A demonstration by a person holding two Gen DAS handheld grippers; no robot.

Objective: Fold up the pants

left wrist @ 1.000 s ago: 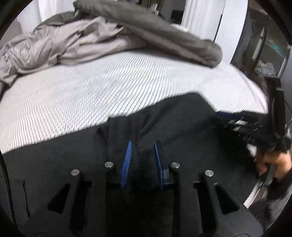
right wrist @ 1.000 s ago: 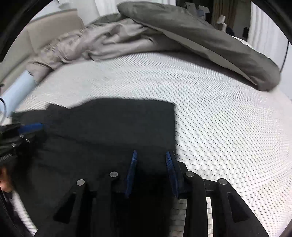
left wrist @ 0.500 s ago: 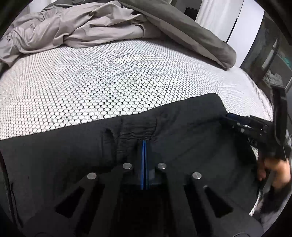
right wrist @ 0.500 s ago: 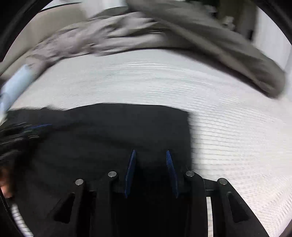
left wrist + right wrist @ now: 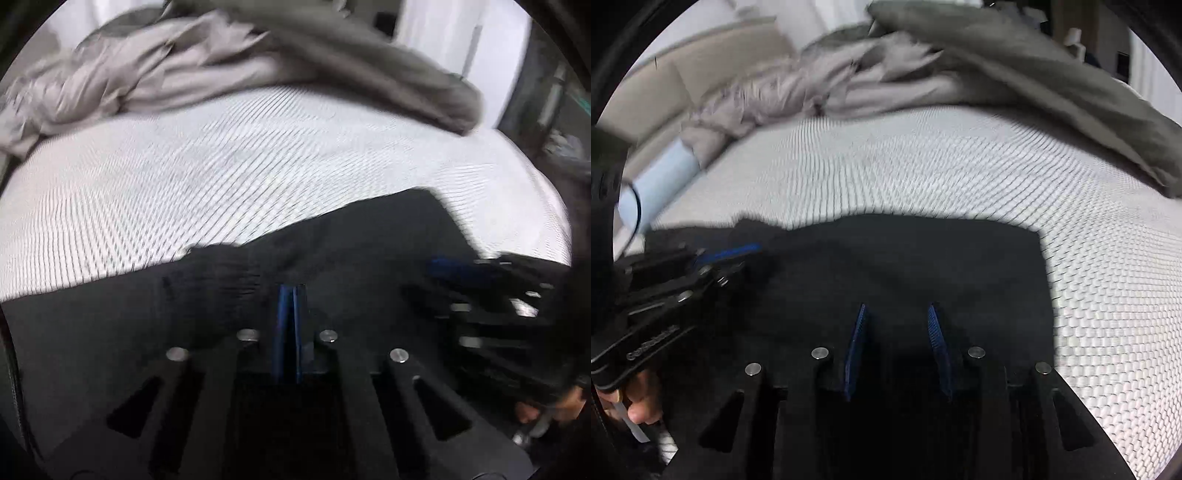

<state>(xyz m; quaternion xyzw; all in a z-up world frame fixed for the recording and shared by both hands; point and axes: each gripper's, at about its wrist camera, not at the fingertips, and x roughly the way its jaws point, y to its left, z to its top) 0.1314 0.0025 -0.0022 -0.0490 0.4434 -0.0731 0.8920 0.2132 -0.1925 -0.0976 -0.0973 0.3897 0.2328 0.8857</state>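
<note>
On the mattress (image 5: 960, 177) | black pants (image 5: 905, 266) flat, waistband bunched

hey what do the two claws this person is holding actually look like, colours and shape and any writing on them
Both are matte black with two flat fingers lined in ridged blue pads. On the left claw and the right claw, black linkage bars fan out behind the fingers, with triangular cut-outs and round silver pins at the joints. Seen from the right wrist view, the left claw's side carries small pale lettering, too blurred to read. No cables or sleeves show clearly.
</note>
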